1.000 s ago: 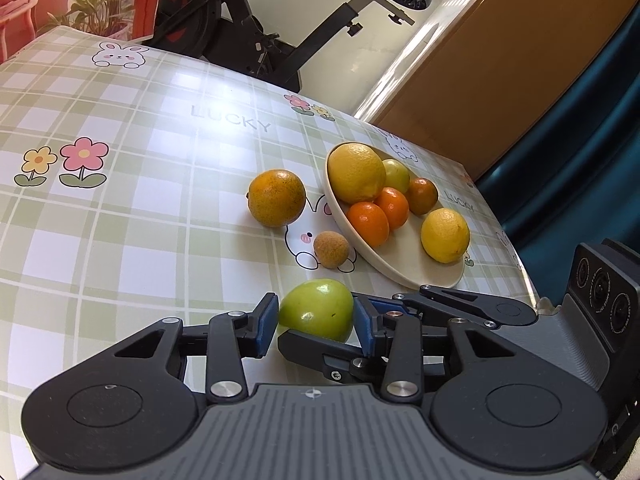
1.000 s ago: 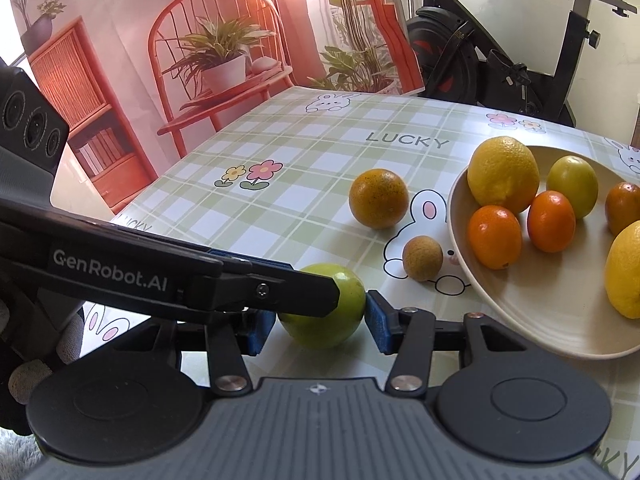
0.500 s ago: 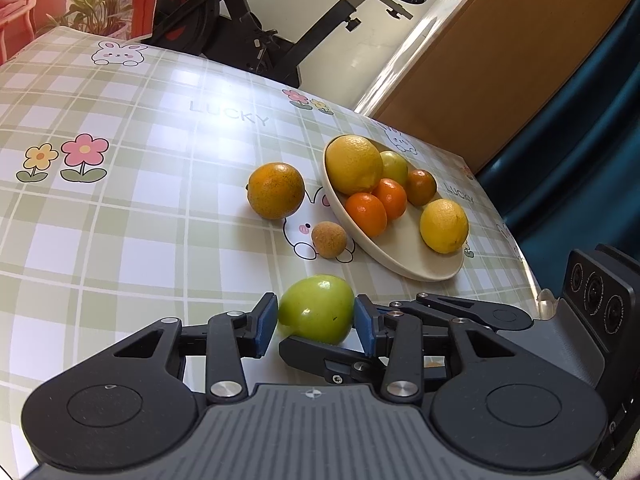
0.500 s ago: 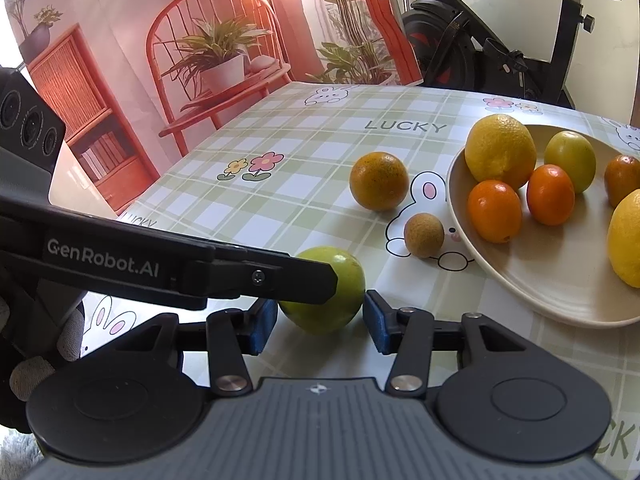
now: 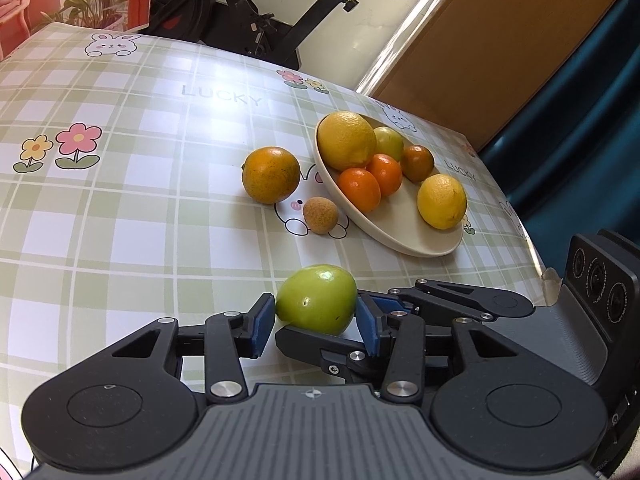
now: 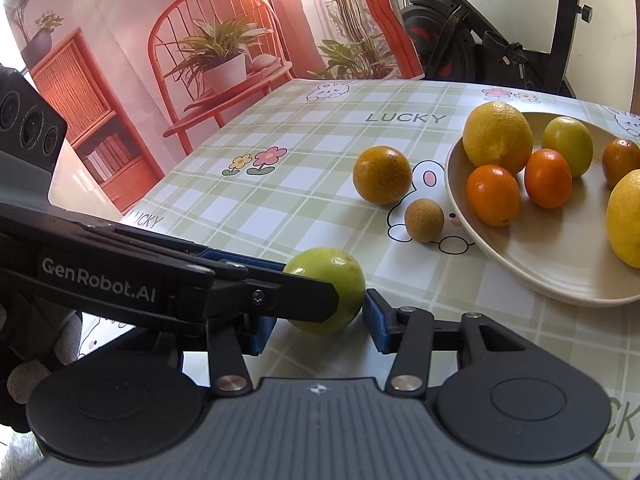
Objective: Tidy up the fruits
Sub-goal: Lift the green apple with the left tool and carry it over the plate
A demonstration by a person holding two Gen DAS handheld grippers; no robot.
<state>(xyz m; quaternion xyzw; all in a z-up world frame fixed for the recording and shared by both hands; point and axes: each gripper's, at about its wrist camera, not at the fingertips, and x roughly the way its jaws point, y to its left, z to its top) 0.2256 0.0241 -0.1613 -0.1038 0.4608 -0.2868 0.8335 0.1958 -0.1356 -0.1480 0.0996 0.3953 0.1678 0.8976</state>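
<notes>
Fruit half sorted: six sit in the bowl (image 5: 404,236); an orange (image 5: 271,175), a small brown fruit (image 5: 320,215) remain. My left gripper (image 5: 316,320) pinches the green fruit (image 5: 316,299); right gripper (image 6: 320,320) brackets it, slightly open.

Checked tablecloth (image 5: 120,220) carries beige bowl (image 5: 400,232), orange (image 5: 271,175), small brown fruit (image 5: 320,215) beside bowl.
</notes>
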